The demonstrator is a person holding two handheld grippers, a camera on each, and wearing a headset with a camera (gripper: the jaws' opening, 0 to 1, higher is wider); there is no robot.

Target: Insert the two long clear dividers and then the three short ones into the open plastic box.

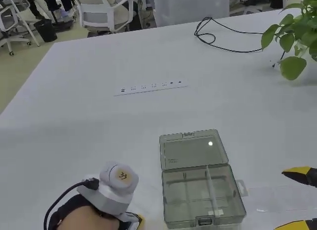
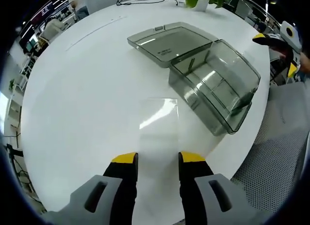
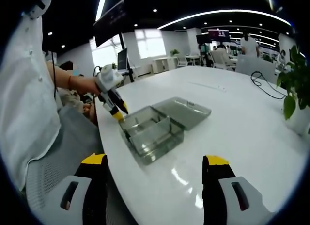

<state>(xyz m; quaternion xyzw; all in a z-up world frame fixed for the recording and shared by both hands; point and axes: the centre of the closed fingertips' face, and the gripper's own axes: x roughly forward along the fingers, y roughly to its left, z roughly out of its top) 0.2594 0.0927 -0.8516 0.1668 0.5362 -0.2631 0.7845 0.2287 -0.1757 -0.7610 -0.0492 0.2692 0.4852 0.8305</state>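
White surface holds the open plastic box; a clear divider lies flat just ahead of the left tool, lengthwise with its parted jaws. Right tool, also parted, holds nothing.

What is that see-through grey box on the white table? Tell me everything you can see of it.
The smoky-grey clear plastic box sits upright on the white table, near the edge closest to the person. Its hinged lid lies open, flat on the table behind it. One thin clear divider stands inside, running from back to front. A small latch tab shows on the front wall. Otherwise only the table touches it.
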